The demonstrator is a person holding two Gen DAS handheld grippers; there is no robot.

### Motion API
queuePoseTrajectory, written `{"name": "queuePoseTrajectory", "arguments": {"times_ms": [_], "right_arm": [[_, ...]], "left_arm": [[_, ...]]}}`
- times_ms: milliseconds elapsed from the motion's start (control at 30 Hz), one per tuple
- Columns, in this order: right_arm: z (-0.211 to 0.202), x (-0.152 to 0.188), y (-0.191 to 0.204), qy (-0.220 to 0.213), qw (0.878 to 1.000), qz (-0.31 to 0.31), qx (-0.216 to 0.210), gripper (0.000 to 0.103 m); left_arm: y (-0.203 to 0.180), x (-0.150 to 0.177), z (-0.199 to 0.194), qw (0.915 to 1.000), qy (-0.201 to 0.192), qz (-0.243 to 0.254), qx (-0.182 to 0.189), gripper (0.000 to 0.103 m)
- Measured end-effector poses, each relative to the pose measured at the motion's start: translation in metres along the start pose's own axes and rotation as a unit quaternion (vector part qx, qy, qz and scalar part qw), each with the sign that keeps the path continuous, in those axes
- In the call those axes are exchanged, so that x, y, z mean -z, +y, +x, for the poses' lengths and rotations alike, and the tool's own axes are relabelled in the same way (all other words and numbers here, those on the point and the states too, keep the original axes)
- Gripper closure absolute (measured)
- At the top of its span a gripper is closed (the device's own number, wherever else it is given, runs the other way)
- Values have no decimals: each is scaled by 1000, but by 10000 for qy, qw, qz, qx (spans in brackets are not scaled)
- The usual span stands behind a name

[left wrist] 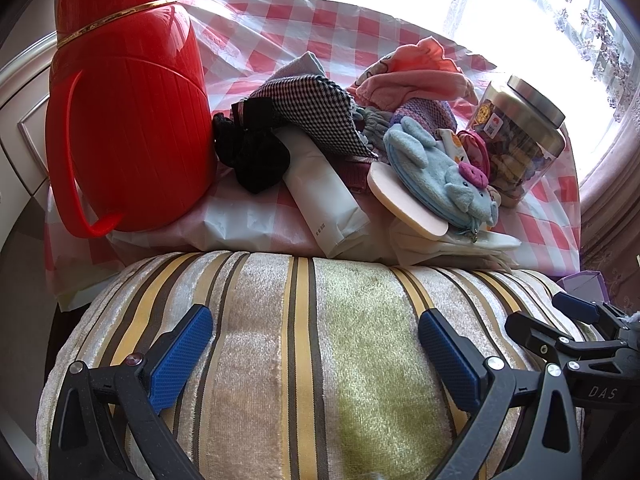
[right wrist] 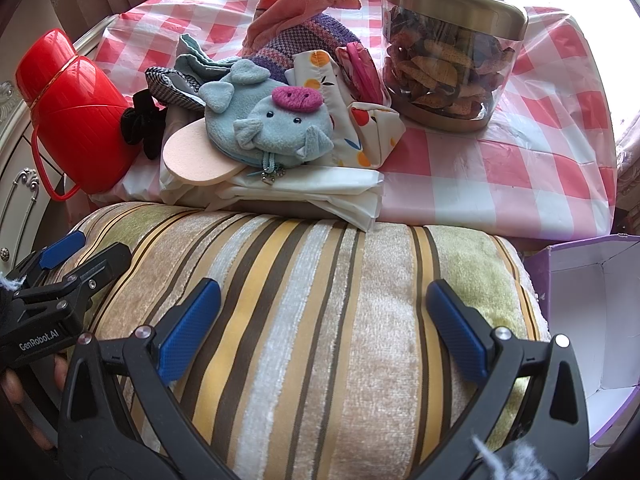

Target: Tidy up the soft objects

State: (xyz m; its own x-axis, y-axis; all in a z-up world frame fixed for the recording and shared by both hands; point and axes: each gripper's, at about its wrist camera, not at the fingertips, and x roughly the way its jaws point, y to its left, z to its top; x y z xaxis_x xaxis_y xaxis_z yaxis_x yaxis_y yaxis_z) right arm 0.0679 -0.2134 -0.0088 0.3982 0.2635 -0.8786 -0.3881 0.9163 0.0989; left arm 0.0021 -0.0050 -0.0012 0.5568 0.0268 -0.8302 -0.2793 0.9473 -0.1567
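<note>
Jaws of both grippers gape over the striped cushion [left wrist: 304, 360] — only the right view shows the purple box [right wrist: 592, 320].

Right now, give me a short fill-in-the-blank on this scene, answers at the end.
1. Both grippers, left gripper and right gripper, hover open over the striped ____.
2. The red thermos stands at the ____ end of the pile.
3. The plush pig pouch has a ____ snout.
4. The jar has a ____ lid.

Answers: cushion; left; purple; metal

Red thermos [left wrist: 132, 120], red-and-white checked tablecloth [right wrist: 500, 160], pale blue plush pig pouch [right wrist: 272, 120], beige-yellow-brown striped cushion [right wrist: 300, 320].
</note>
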Motion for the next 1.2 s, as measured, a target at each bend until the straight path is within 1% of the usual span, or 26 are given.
{"name": "queuePoseTrajectory", "arguments": {"times_ms": [167,233,300,367,433,500,567,633,700,833,900,1033,1100,1133,1200], "right_arm": [[-2,1,0,-35,10000,16,-3,0],[-2,1,1,-30,10000,9,15,0],[-1,-1,3,-2,10000,-3,52,0],[-1,-2,3,10,10000,-1,50,0],[0,-3,-1,78,10000,-5,-58,0],[0,-9,-4,272,9994,-92,-215,0],[0,-13,-5,319,9986,-168,-380,0],[1,-19,-2,371,9966,-467,-572,0],[2,-27,1,394,9945,-680,-692,0],[5,-49,4,219,9929,-808,-841,0],[9,-61,9,119,9918,-1003,-785,0],[24,-85,22,-35,9871,-1457,-657,0],[33,-91,25,19,9855,-1598,-563,0],[35,-92,26,6,9852,-1619,-560,0],[41,-98,24,10,9851,-1609,-610,1]], "left_arm": [[0,0,-5,10000,-20,-46,43,0],[7,-1,-6,9995,-55,-226,194,0],[10,-1,-7,9993,-52,-224,298,0],[14,-2,-9,9986,-102,-325,406,0],[17,-6,-9,9978,-99,-412,503,0],[19,-12,-8,9967,-75,-437,680,0],[20,-17,-5,9962,-28,-434,758,0],[19,-25,0,9953,-1,-439,864,2],[19,-33,5,9935,13,-473,1037,12],[17,-45,18,9868,156,-645,1478,24],[15,-51,23,9838,203,-688,1645,29],[10,-62,41,9743,442,-882,2026,31],[10,-66,54,9690,634,-1060,2139,40],[12,-67,58,9661,716,-1146,2201,42],[10,-68,66,9627,787,-1205,2291,51]]}}
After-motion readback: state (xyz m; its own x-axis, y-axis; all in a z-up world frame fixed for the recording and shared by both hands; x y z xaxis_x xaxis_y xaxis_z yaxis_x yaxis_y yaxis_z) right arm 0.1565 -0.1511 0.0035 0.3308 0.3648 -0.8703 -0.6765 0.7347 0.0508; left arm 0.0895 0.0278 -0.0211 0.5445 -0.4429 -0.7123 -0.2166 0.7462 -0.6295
